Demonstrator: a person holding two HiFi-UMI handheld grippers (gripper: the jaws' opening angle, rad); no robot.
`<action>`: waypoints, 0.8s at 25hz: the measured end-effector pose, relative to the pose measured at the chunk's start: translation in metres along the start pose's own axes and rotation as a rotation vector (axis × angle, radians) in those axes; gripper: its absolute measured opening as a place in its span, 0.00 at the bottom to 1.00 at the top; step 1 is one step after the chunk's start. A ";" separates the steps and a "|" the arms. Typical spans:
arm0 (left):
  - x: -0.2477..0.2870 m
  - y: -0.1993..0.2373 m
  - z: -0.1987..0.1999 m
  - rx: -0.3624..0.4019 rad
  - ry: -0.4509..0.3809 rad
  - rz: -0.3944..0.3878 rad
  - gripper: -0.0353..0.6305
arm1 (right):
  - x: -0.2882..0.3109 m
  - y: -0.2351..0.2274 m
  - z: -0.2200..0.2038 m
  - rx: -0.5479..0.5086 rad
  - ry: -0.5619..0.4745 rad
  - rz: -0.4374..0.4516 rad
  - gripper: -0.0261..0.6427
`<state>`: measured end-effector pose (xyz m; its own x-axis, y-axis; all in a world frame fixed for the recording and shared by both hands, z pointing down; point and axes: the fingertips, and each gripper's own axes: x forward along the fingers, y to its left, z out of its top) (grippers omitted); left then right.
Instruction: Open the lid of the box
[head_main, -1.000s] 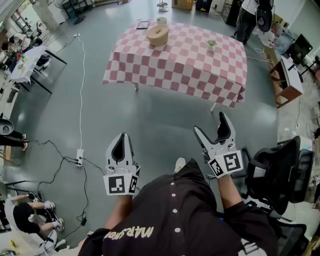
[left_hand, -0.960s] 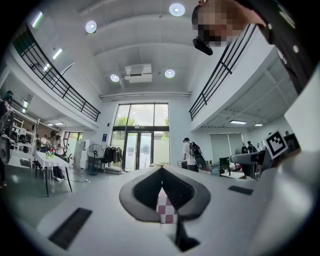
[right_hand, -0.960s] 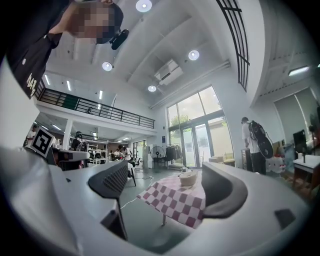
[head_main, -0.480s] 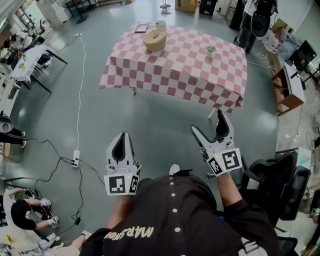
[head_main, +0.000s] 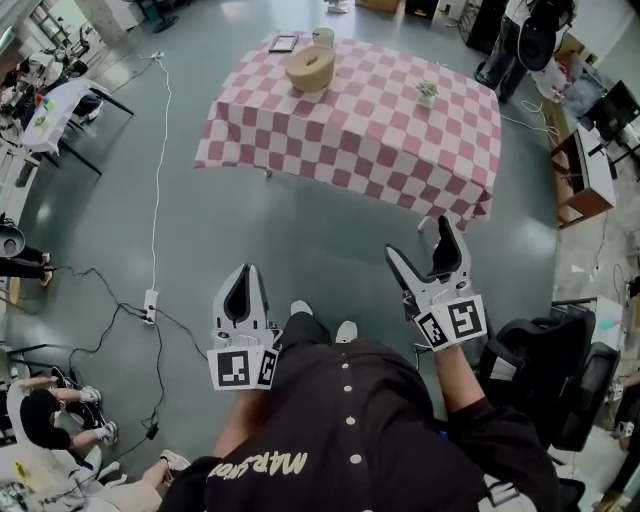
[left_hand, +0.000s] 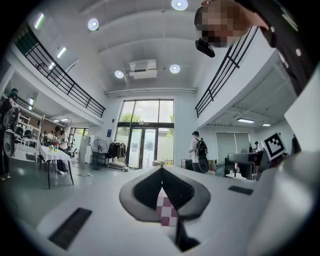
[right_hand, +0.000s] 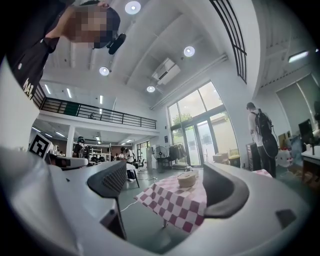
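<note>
A round tan box (head_main: 310, 68) with its lid on stands at the far end of a table under a red-and-white checked cloth (head_main: 360, 140). Both grippers are held low in front of the person's body, well short of the table. My left gripper (head_main: 243, 272) is shut with nothing in it. In the left gripper view the jaws of the left gripper (left_hand: 161, 172) meet, and only a sliver of the checked cloth (left_hand: 167, 212) shows between them. My right gripper (head_main: 420, 242) is open and empty. In the right gripper view the box (right_hand: 187, 179) shows between its spread jaws (right_hand: 165, 187), far off.
On the table are also a cup (head_main: 322, 37), a small frame (head_main: 284, 43) and a little plant (head_main: 428, 92). A cable and power strip (head_main: 150, 300) lie on the floor at left. A black office chair (head_main: 545, 370) stands at right, and a person (head_main: 520, 35) beyond the table.
The person has stepped forward; both shoes now show and the table sits a little nearer. Both grippers keep their places and states.
</note>
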<state>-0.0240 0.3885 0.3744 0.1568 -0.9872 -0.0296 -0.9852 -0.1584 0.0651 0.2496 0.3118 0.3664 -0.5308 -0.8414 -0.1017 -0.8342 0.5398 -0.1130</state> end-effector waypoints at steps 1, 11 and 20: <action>0.002 0.004 -0.003 -0.006 0.008 0.005 0.07 | 0.002 0.001 -0.002 -0.005 0.004 -0.002 0.74; 0.067 0.033 0.004 -0.019 -0.015 -0.052 0.07 | 0.061 -0.010 0.001 -0.034 0.016 -0.037 0.74; 0.124 0.080 0.009 -0.026 -0.029 -0.048 0.07 | 0.132 -0.012 0.001 -0.052 0.013 -0.045 0.74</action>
<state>-0.0842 0.2538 0.3665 0.2012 -0.9776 -0.0625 -0.9744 -0.2062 0.0892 0.1897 0.1939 0.3534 -0.4944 -0.8651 -0.0848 -0.8636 0.5000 -0.0653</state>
